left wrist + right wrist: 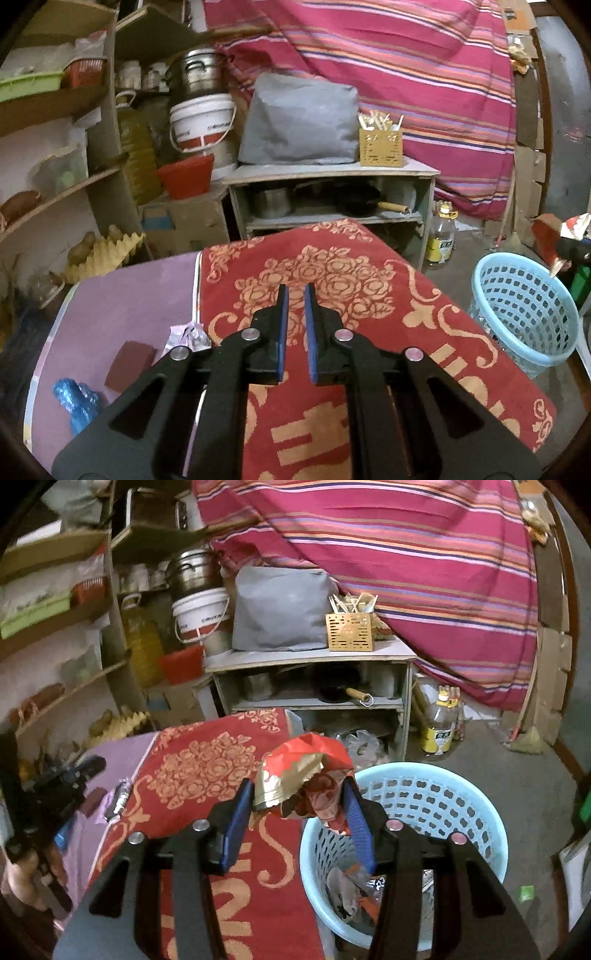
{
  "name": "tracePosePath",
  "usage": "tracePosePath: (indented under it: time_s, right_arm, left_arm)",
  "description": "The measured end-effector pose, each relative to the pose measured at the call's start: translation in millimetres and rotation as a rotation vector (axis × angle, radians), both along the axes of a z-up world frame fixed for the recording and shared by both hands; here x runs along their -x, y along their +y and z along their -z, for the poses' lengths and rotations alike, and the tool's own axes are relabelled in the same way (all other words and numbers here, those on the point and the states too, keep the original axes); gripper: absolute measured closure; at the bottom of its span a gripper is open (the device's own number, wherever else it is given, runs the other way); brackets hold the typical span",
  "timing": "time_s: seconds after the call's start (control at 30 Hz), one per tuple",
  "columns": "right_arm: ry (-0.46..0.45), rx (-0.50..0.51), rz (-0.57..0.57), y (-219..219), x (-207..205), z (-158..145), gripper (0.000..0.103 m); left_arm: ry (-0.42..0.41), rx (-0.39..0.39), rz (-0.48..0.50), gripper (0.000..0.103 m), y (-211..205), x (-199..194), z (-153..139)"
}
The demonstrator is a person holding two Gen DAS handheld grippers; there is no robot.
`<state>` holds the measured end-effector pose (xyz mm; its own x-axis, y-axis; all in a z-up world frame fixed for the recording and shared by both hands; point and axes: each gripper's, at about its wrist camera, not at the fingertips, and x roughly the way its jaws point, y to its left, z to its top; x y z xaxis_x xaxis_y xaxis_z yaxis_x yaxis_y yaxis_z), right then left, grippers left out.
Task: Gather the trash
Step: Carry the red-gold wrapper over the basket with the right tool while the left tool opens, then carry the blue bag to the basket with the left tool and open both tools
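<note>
My right gripper (299,794) is shut on a crumpled red and gold wrapper (303,771) and holds it at the left rim of the light blue basket (443,794), which has trash in its bottom. In the left wrist view the basket (524,314) stands to the right, with the right gripper and wrapper (554,236) above it. My left gripper (296,295) hovers empty over the red floral mat (369,280), jaws a narrow gap apart. A crumpled silver-pink wrapper (186,334), a dark red pad (129,365) and a blue crumpled wrapper (75,402) lie on the purple surface (129,295).
A grey shelf unit (332,173) with pans stands behind the mat, a gold utensil box (380,147) on top. Wooden shelves (55,110) fill the left. An oil bottle (441,240) stands on the floor. A striped cloth (406,74) hangs behind.
</note>
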<state>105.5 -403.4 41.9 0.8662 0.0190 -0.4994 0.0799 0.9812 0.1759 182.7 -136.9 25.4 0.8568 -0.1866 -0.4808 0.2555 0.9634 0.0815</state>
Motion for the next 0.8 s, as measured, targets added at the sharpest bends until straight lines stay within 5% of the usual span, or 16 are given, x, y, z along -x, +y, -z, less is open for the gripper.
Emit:
tracePosePath:
  time_s: [0.1,0.17,0.33,0.63,0.7,0.8]
  right_arm:
    - [0.013,0.009,-0.007,-3,-1,4,0.054]
    - [0.020,0.010,-0.014,-1,-2,6,0.054]
    - [0.031,0.016,-0.024,4,-3,9,0.054]
    - [0.029,0.005,-0.032,14,-6,10,0.054]
    - [0.030,0.007,-0.035,17,-7,10,0.054]
    - [0.034,0.012,-0.038,19,-7,10,0.054]
  left_arm:
    - [0.032,-0.005,-0.070,0.070,21,-5,6]
    - [0.040,0.023,-0.164,0.036,53,-7,7]
    - [0.069,0.045,-0.381,0.019,131,-7,17]
    - [0.285,0.020,-0.591,0.021,226,-26,76]
    - [0.316,0.035,-0.586,0.028,231,-31,85]
    - [0.377,0.058,-0.533,0.057,231,-38,95]
